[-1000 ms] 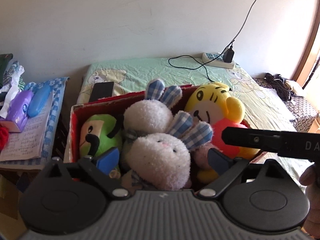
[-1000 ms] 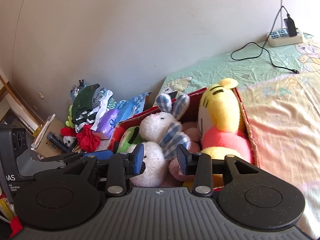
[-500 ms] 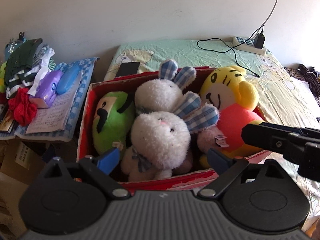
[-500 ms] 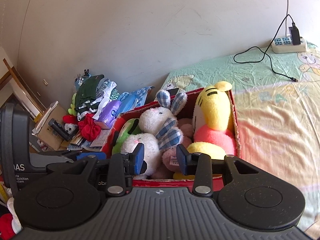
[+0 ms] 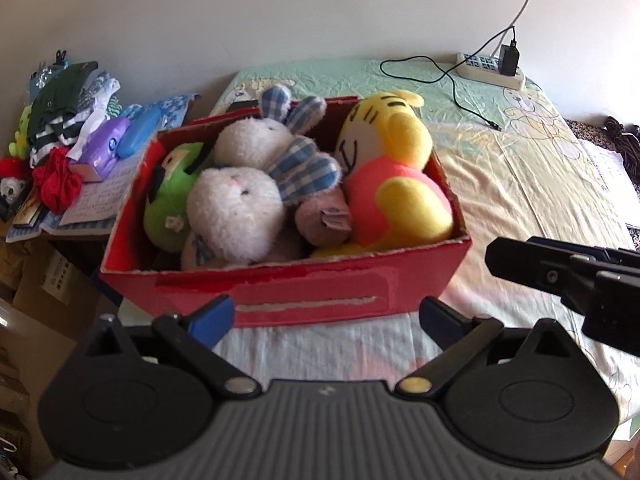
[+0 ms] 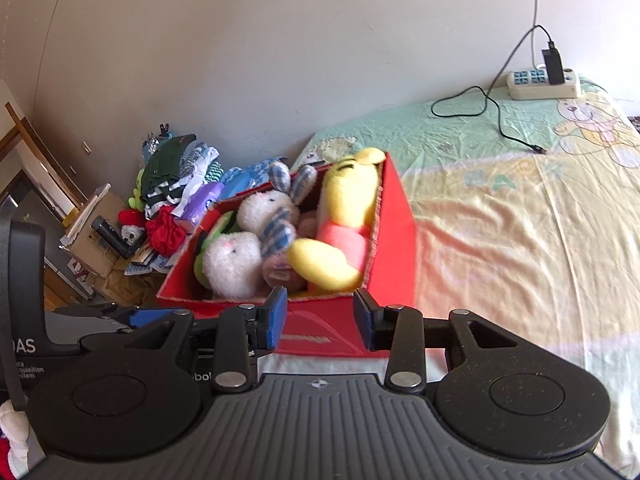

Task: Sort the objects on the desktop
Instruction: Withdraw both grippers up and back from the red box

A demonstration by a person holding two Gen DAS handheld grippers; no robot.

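A red cardboard box (image 5: 304,292) stands on the bed near its left edge. It is packed with plush toys: two white rabbits (image 5: 236,208) with blue checked ears, a yellow and pink tiger (image 5: 392,176), a green toy (image 5: 168,204) and a small pinkish one (image 5: 324,220). My left gripper (image 5: 326,316) hovers in front of the box's near wall, open wide and holding nothing. My right gripper (image 6: 320,316) is level with the box's near corner (image 6: 396,232), open with an empty gap. The tiger (image 6: 348,208) and a rabbit (image 6: 232,260) show beyond it. The right gripper's body (image 5: 560,276) juts in at the right of the left wrist view.
A power strip (image 5: 488,68) with a plugged charger and a loose black cable lies at the bed's far end. The patterned sheet (image 5: 520,184) spreads out to the right of the box. A cluttered side table (image 5: 72,120) with clothes, a purple toy and papers stands left, cardboard boxes beneath.
Both grippers have drawn back and up from the box, so its whole front wall now shows. The toys have not shifted and the jaws keep the same opening.
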